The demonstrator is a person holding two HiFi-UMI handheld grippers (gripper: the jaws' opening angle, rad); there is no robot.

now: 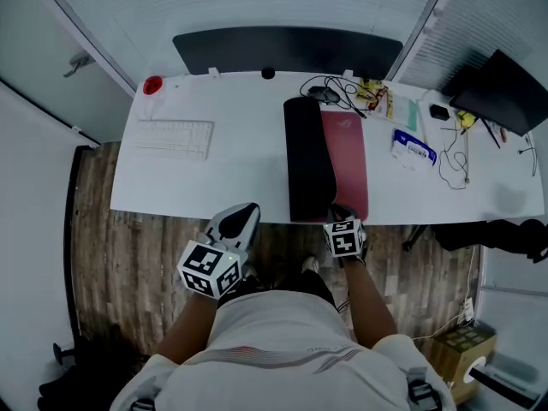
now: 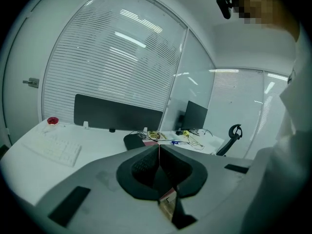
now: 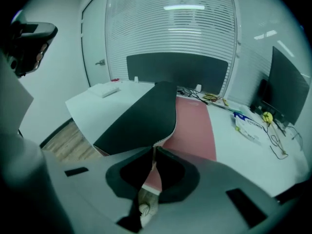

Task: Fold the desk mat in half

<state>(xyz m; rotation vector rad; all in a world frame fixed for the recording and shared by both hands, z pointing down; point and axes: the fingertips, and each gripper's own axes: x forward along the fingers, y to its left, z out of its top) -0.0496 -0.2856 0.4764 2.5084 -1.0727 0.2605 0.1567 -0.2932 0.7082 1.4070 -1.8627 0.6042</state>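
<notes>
Fingers of the right gripper (image 3: 153, 148) are closed on the near edge of the desk mat (image 3: 141, 116), which lies on the counter (image 1: 214, 187) with its black underside turned partly over its red face. Those of the left gripper (image 2: 159, 146) are shut on nothing, apart from the mat. Mat is judged light, limp and grippy, so a thin pinch at the near corners is indicated.

Rectangular desk mat (image 1: 345, 161): smooth pink-red face, matt black underside. White table (image 1: 240, 174): smooth, low sheen. Brown plank floor (image 1: 128, 255): grainy wood look. My right hand-held gripper (image 3: 154, 149): matt grey plastic.
</notes>
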